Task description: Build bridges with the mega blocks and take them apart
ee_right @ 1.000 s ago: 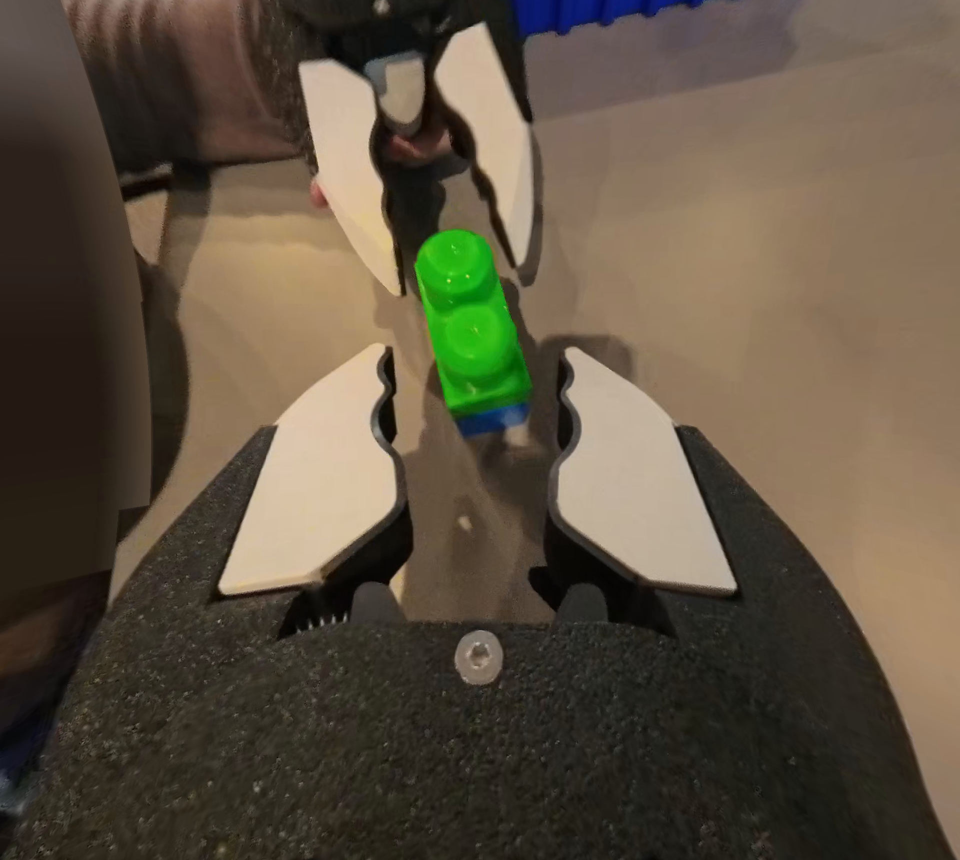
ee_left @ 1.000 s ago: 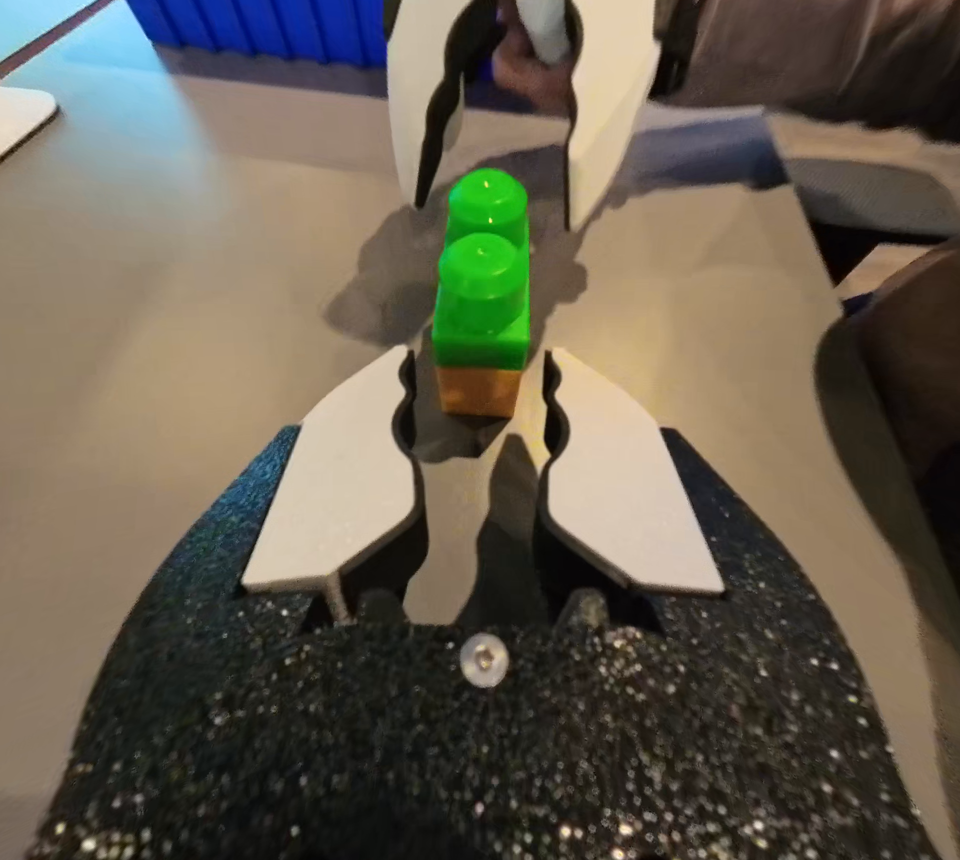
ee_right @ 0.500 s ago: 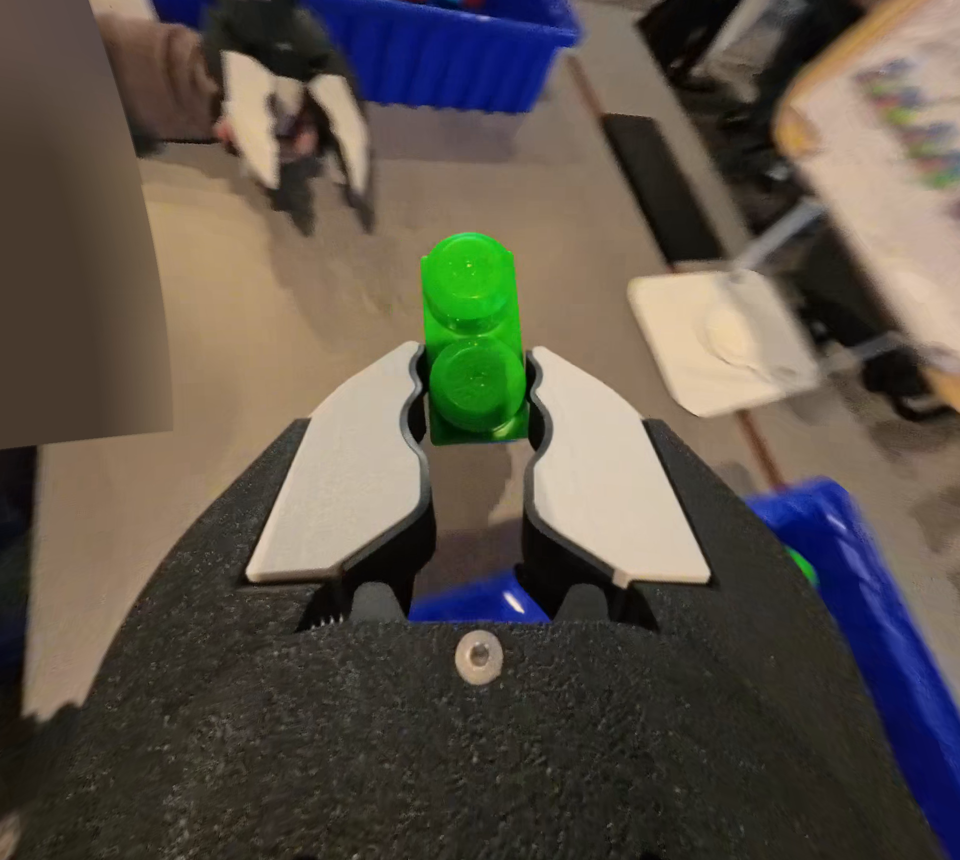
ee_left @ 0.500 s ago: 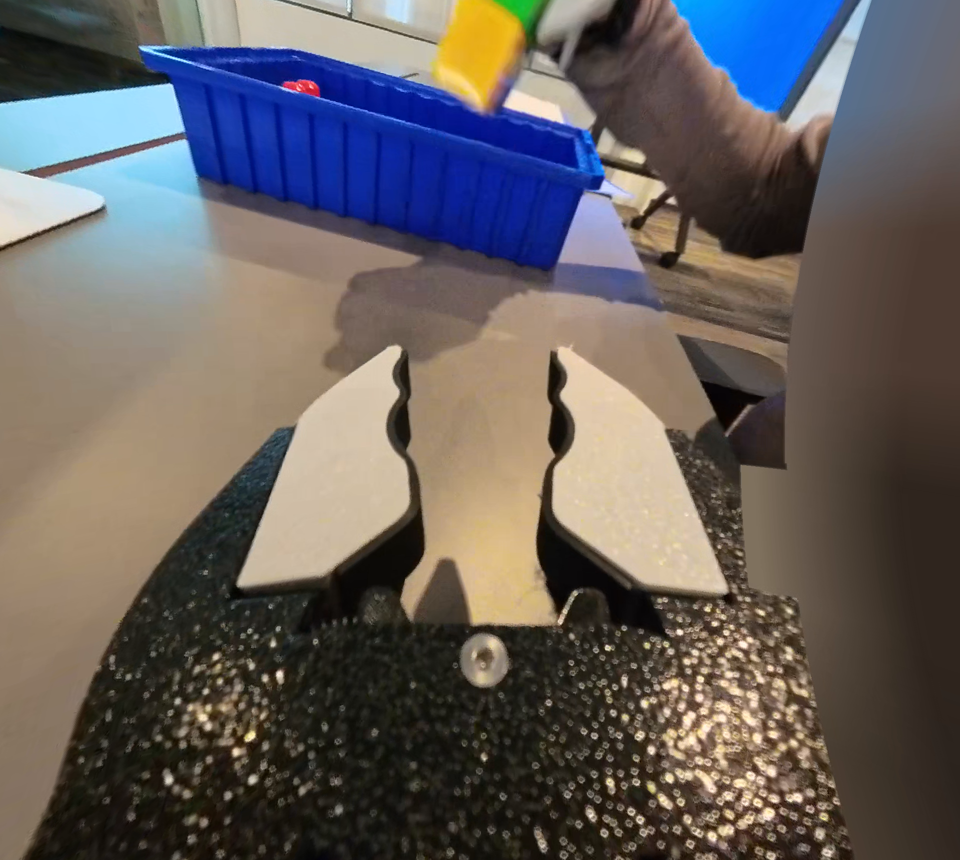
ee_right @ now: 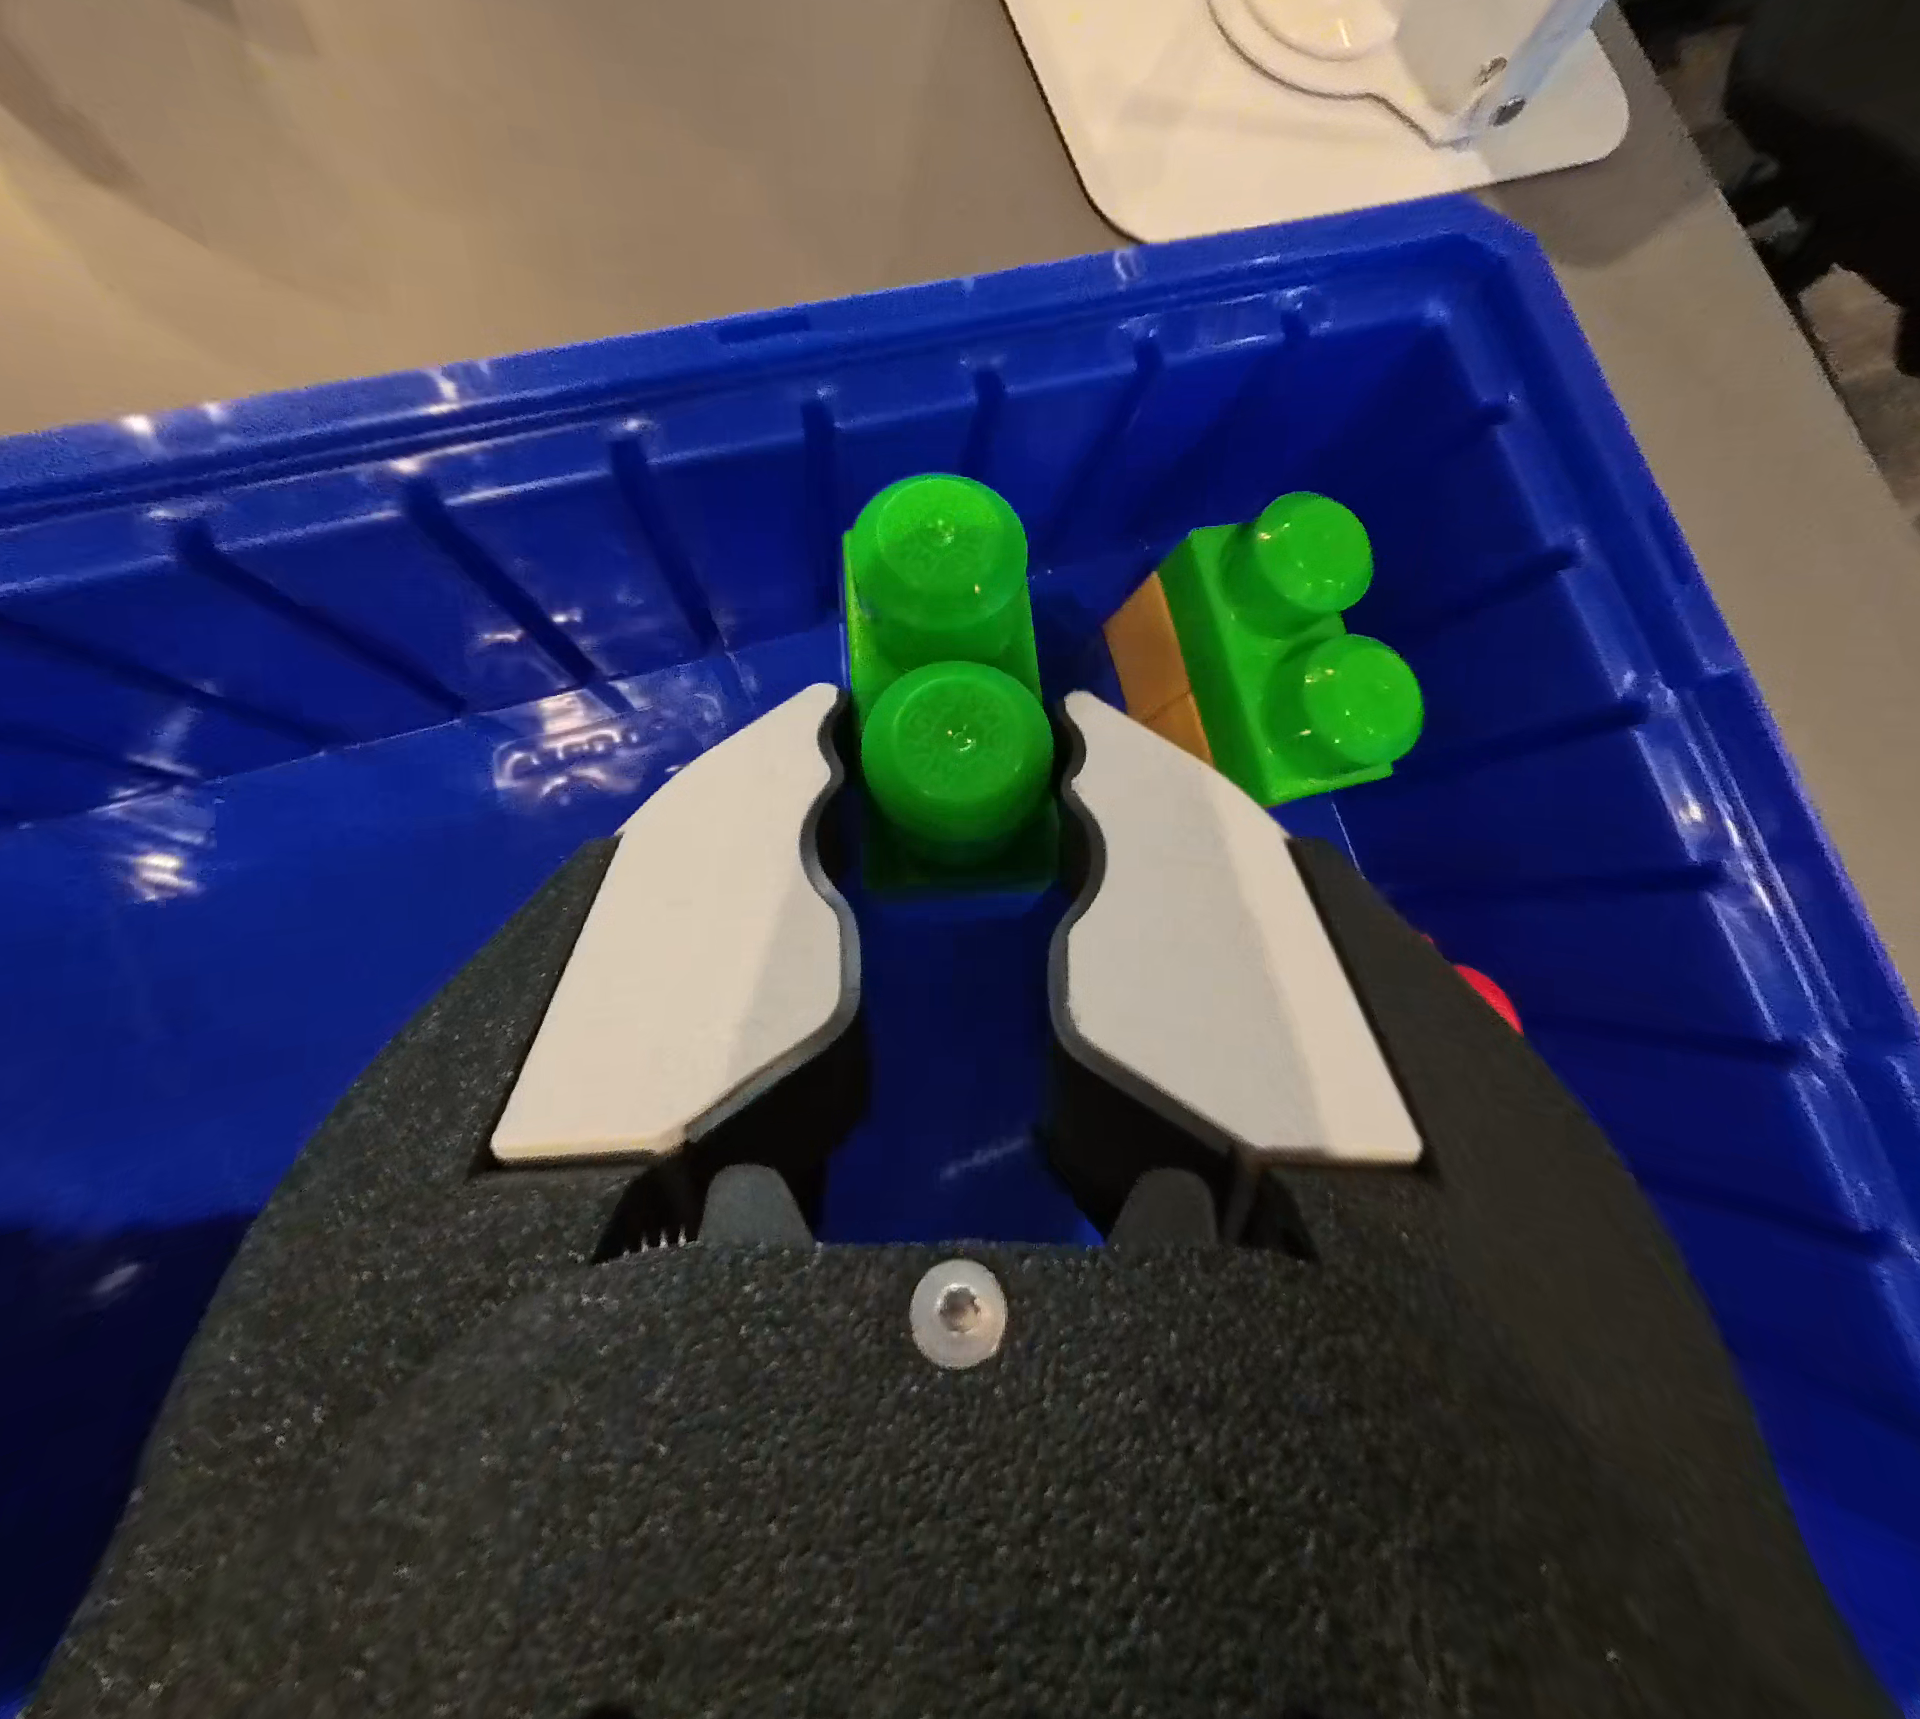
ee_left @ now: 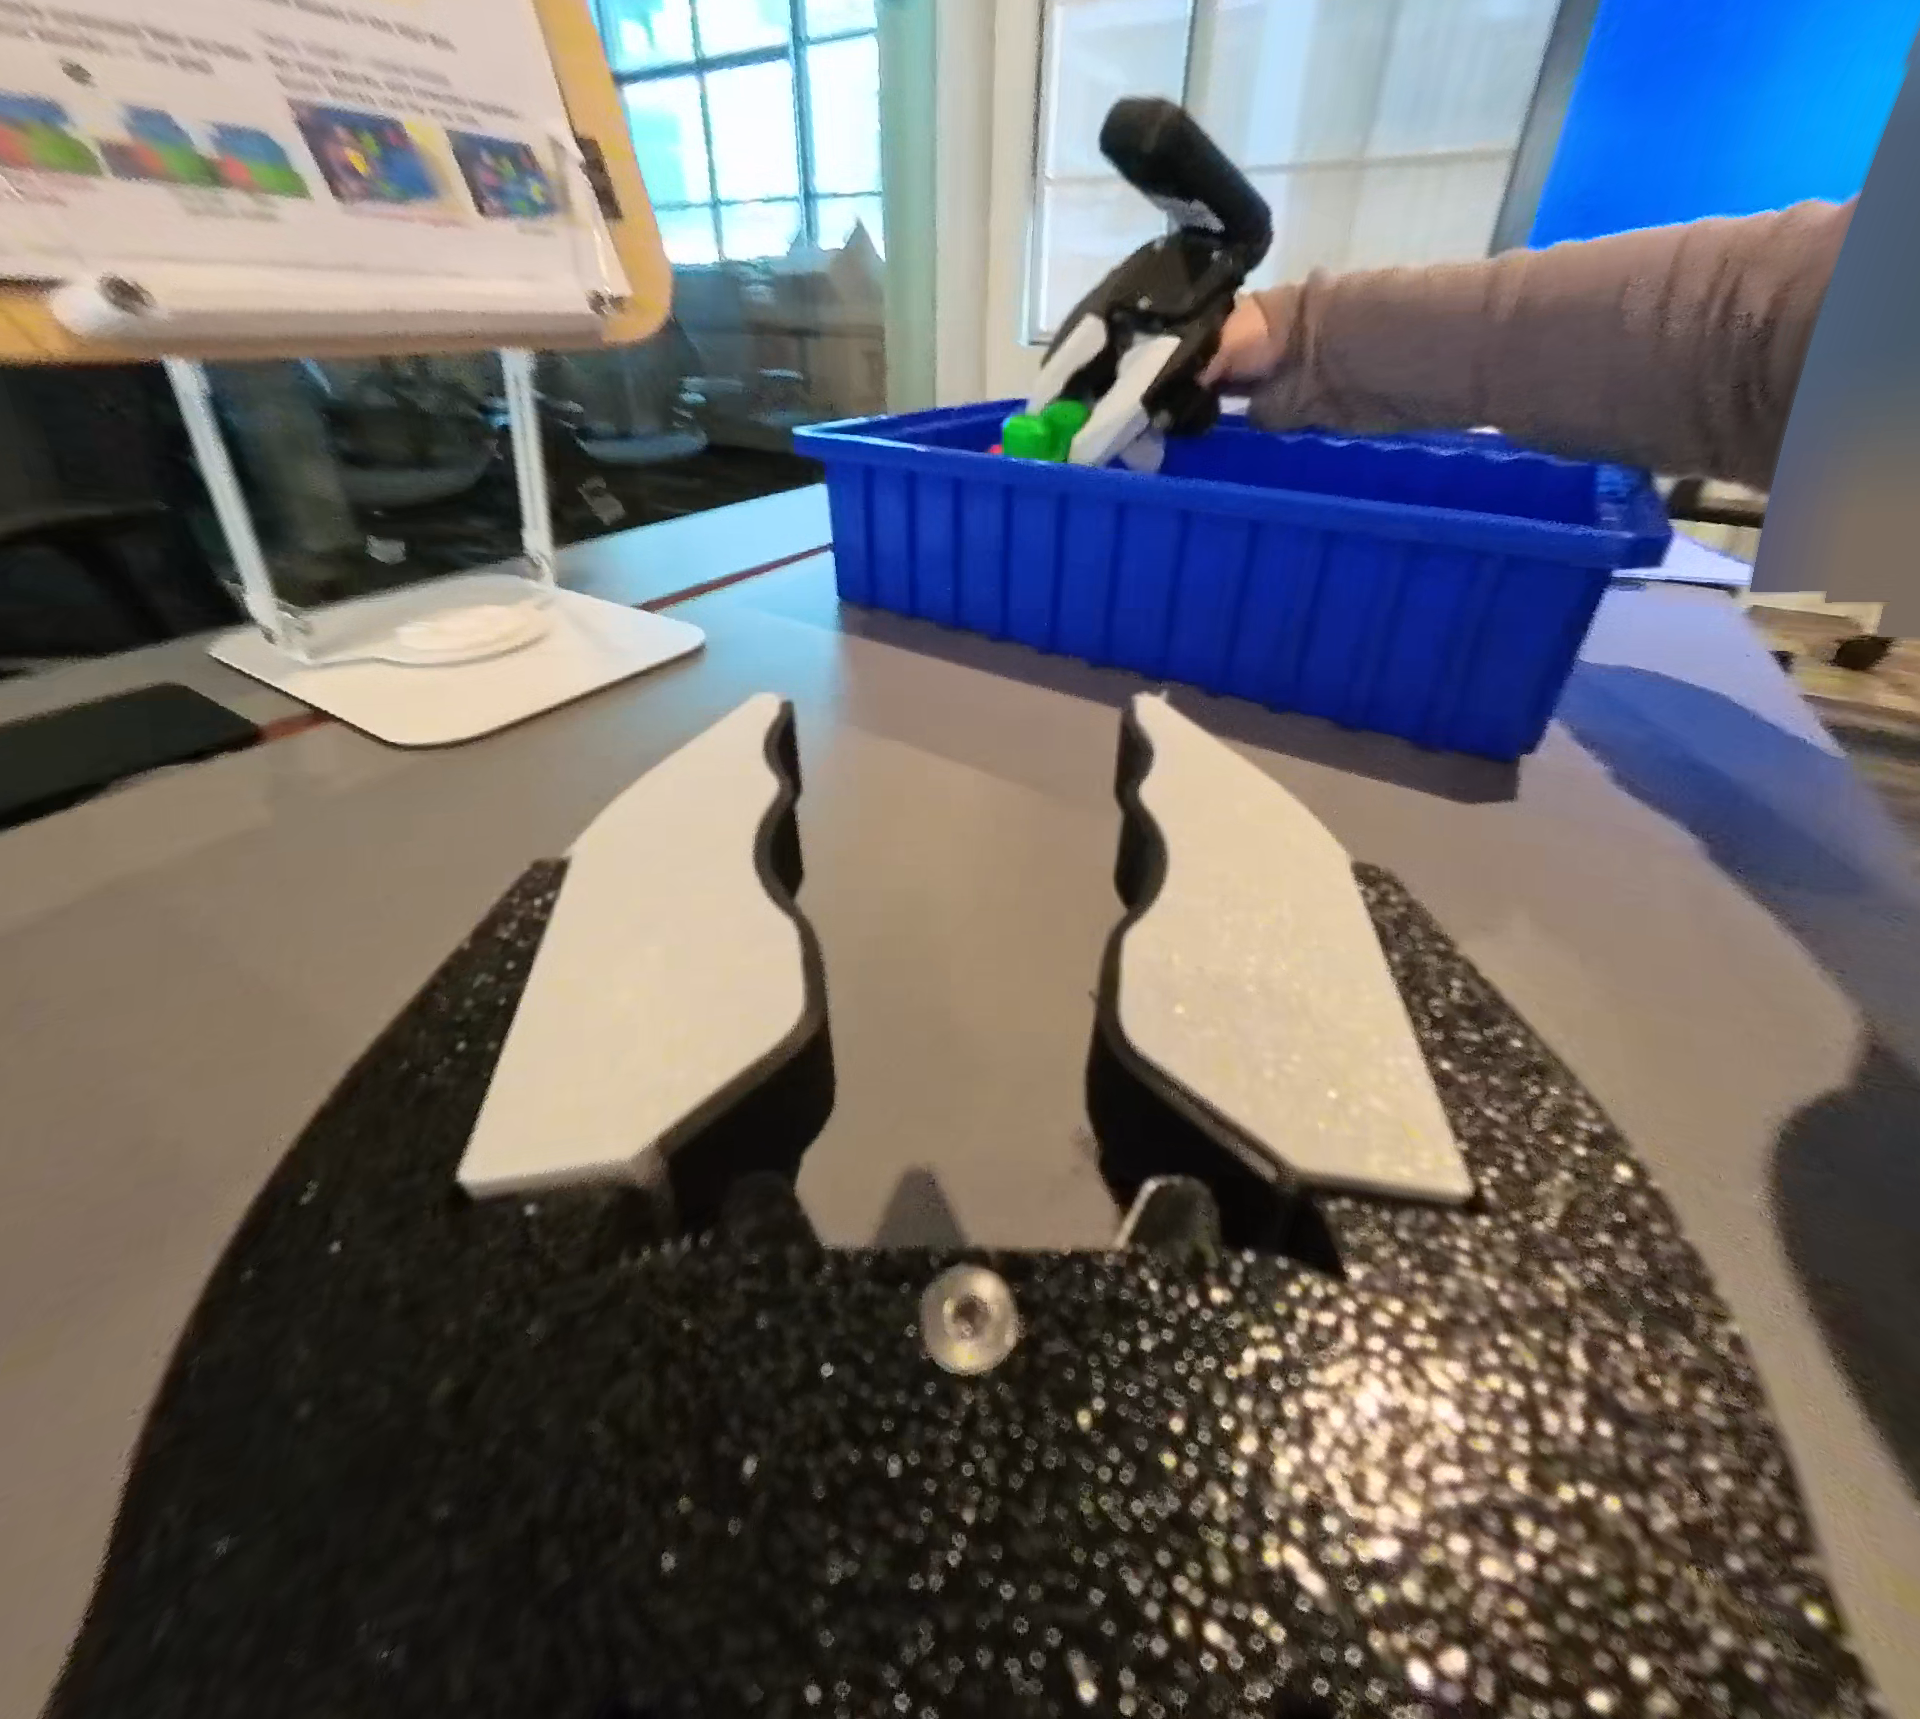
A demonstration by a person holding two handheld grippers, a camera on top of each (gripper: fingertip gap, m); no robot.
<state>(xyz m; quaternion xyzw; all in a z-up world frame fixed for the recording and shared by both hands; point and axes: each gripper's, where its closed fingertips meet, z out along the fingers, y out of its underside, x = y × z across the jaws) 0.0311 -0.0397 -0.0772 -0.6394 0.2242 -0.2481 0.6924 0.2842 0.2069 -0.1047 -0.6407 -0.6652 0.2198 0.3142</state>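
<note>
My right gripper reaches down into the blue bin, its fingers closed against the sides of a green two-stud block with a blue block showing beneath it. Just to the right inside the bin lies a second green block joined to a tan block, tipped on its side, and a red piece peeks out near my right finger. My left gripper hangs low over the bare grey desk, fingers spread wide apart and holding nothing. Ahead on the right stands the bin; to the left, a white-based sign stand with a printed board. A blue monitor rises at far right.
</note>
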